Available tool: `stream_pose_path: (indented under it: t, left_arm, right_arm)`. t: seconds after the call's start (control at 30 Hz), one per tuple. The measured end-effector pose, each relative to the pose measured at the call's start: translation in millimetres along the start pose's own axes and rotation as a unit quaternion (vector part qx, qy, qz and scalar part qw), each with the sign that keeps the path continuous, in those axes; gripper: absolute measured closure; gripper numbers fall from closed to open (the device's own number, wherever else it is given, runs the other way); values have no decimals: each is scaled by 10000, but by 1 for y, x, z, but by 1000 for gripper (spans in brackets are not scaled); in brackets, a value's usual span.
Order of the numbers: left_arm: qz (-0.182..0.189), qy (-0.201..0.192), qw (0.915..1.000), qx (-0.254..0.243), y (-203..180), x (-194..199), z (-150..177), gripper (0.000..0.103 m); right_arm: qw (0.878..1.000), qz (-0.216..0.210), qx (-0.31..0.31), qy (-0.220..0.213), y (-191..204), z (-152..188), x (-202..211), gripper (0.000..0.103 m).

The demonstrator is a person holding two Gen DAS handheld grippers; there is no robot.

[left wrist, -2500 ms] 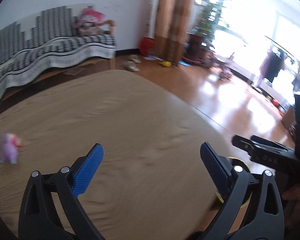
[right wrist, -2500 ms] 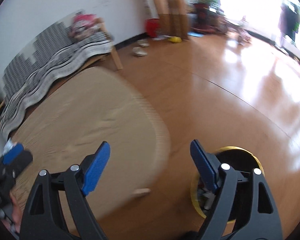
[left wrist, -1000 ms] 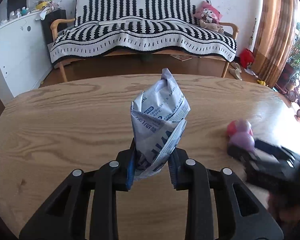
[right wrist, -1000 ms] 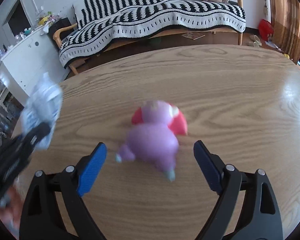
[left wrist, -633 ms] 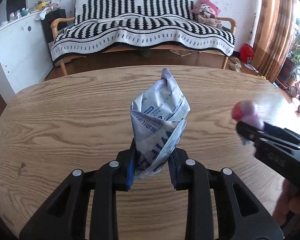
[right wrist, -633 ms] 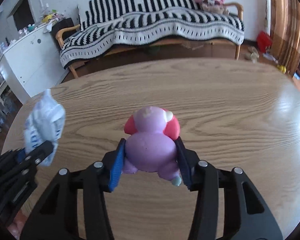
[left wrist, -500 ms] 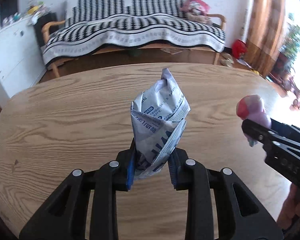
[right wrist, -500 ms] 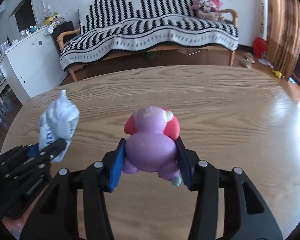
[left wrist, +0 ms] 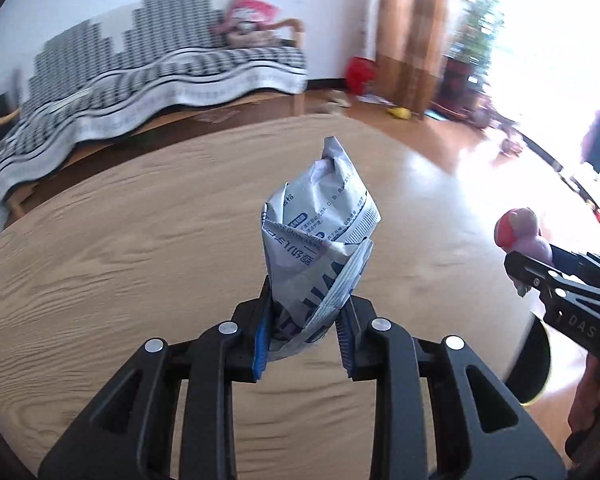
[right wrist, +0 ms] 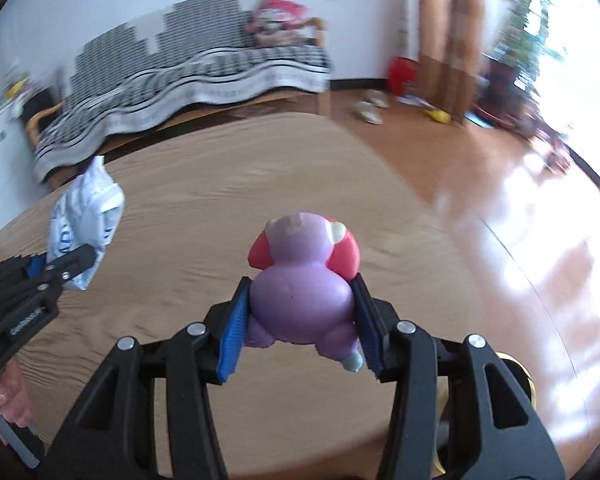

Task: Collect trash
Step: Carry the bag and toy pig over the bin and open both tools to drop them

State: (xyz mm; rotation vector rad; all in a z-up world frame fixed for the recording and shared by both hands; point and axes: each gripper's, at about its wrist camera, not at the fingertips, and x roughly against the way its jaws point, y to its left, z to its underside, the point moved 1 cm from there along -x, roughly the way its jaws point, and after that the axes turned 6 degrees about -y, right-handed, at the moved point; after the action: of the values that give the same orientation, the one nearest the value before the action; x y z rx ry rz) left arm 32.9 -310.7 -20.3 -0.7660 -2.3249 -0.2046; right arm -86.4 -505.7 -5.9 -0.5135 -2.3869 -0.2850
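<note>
Both grippers hold trash above the table [left wrist: 100,240].
The room behind is smeared by blur, and a dark, yellow-rimmed bin [right wrist: 516,364] shows only as slivers behind the fingers. The left gripper [left wrist: 303,338] clamps a crumpled white-and-blue wrapper [left wrist: 320,240] standing upright. The right gripper [right wrist: 300,330] squeezes a purple toy [right wrist: 302,300] with red ears, its feet cut off by the pads.

I'm making out "DAS" in pale letters on the side of my right gripper [left wrist: 536,276]. The crumpled wrapper [left wrist: 320,240] I'm holding is carrying blue and dark print, probably Chinese lines plus big letters, but I'm not reading any of it reliably.
</note>
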Motion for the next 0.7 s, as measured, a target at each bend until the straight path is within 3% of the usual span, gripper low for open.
stream_pose_path:
  t: [0.2,0.33,0.53,0.7]
  left_arm:
    - [685,149,9965,-458,-105,-18,10,76]
    - [1037,220,9913,-782,-162,-23,19,76]
    - [1485,326,9799,-1289,-234,-27,41,76]
    - [1633,401,9733,-1564,-265,-31,51,76]
  right_arm:
    - [9948,679,-759,53,-125,39,29,54]
    - [9884,994,-1139,164,-184,70,44,54]
    - [9775,1186,-1689,443,-251,113,54,54]
    - [9715,1213,-1908,712,-273,136,50,53]
